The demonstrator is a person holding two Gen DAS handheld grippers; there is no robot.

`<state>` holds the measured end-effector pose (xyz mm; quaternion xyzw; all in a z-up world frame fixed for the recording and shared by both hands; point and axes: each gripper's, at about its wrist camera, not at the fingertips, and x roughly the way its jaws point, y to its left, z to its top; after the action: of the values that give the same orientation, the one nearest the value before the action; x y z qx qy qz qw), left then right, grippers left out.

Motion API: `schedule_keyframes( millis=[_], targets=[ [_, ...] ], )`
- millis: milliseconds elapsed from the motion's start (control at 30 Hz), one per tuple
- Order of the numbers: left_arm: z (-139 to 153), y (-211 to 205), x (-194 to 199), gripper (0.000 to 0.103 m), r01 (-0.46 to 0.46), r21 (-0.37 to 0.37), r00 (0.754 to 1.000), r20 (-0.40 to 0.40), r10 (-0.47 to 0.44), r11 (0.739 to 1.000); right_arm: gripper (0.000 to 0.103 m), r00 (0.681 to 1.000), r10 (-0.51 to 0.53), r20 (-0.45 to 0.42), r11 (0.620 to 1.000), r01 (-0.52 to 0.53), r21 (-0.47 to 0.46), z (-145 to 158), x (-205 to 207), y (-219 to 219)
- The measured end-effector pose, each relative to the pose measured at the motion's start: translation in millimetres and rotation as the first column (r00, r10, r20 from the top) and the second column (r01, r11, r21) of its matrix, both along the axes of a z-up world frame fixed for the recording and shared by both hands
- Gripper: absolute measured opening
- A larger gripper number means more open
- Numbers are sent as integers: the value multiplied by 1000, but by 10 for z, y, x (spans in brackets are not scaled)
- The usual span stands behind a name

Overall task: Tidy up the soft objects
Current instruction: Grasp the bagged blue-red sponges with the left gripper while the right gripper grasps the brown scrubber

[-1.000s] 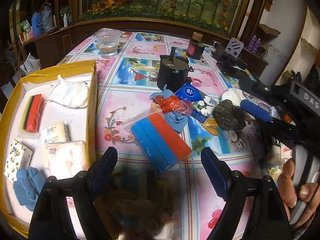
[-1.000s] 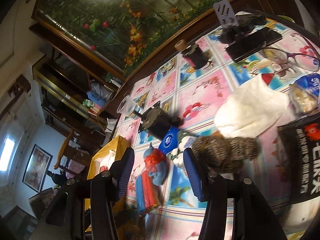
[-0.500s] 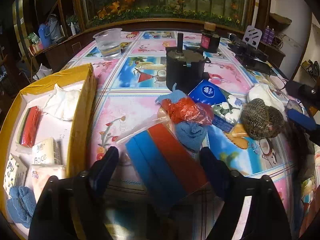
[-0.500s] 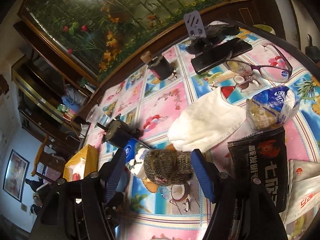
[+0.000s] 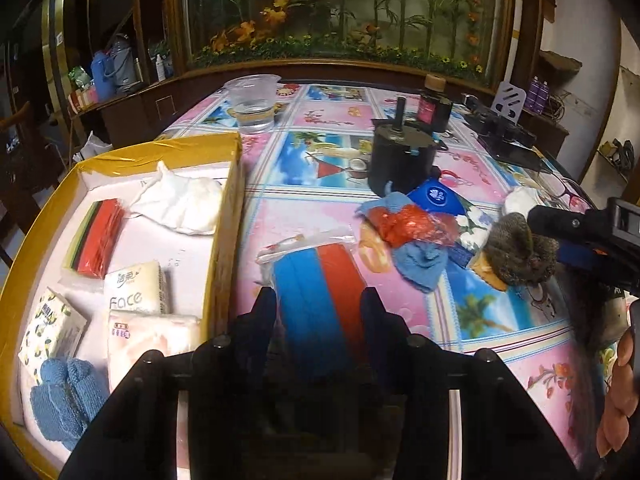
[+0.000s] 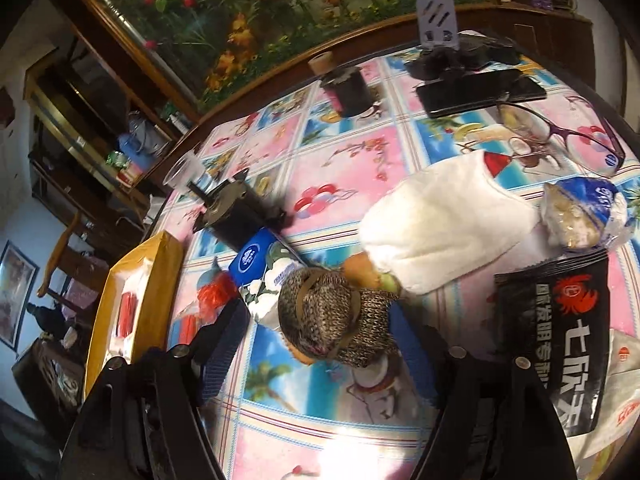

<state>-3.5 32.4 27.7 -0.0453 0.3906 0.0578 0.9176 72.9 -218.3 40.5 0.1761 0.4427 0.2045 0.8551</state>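
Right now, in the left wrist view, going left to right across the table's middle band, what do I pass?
yellow box → white cloth inside it → blue and red sponge pack → red plastic bag → brown knitted item → right gripper

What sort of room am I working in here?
Likely a home dining or living room: a table under a flowered plastic tablecloth, a large planted aquarium behind it, and a wooden chair beside.

Blue-and-red sponge pack point(image 5: 320, 296) beside yellow box point(image 5: 228, 216); brown-speckled knit bundle point(image 6: 332, 320), white cloth point(image 6: 444, 232), pink-and-blue floral tablecloth point(image 5: 320, 208), black snack bag point(image 6: 560, 320).
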Motion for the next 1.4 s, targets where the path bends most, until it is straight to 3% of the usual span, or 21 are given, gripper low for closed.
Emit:
schedule_keyframes(
  millis=[33,133,167,433,500,533,567,633,833,1033,1200,1300,1367,1400],
  targets=[
    [2,38,-6,49,1,-5,1000,-7,-1,1000,80,1000,2,2,1000,-2,9,6,-5,-8],
    [18,59,-17,84,35,-65,999,-21,-36,997,80,999,-28,24,1000,28,-1,38,-40,-33],
    [21,31,-7,85,38,-68,999,-21,-40,997,80,999,-32,32,999,32,-2,50,-48,-37],
    [-160,-221,220,85,44,93,993,-112,-33,995,80,999,-29,37,999,29,-13,61,-34,-10],
    [-134,-215,224,73,32,100,996,-91,-22,994,80,999,-28,39,999,29,-16,63,-34,-6],
    [-112,-212,216,55,25,117,997,-77,-16,993,80,999,-27,37,999,28,-16,60,-33,-5],
    [-92,-218,199,45,29,131,998,-65,-21,991,80,999,-27,37,1000,27,-15,58,-32,-4],
    [-75,-239,155,44,59,105,997,-59,-53,993,80,999,-27,41,999,28,-18,63,-38,-1],
    [-68,-157,4,44,54,126,998,-51,-48,991,80,998,-32,53,999,33,-27,80,-51,-1],
    [-13,26,-99,46,108,47,992,-64,-105,993,80,998,-30,55,999,31,-22,92,-56,-12],
    [-7,-313,-104,46,236,51,969,-85,-231,970,80,998,-33,61,999,34,-18,116,-73,-18],
    [-22,-576,-126,59,324,94,944,-103,-314,941,80,998,-29,62,999,30,-16,121,-80,-19],
    [-49,-645,-120,76,323,131,944,-113,-309,937,80,997,-30,66,999,32,-19,135,-94,-17],
    [-63,-651,-110,77,314,137,947,-114,-300,939,80,997,-30,68,999,31,-21,143,-101,-11]
  ],
)
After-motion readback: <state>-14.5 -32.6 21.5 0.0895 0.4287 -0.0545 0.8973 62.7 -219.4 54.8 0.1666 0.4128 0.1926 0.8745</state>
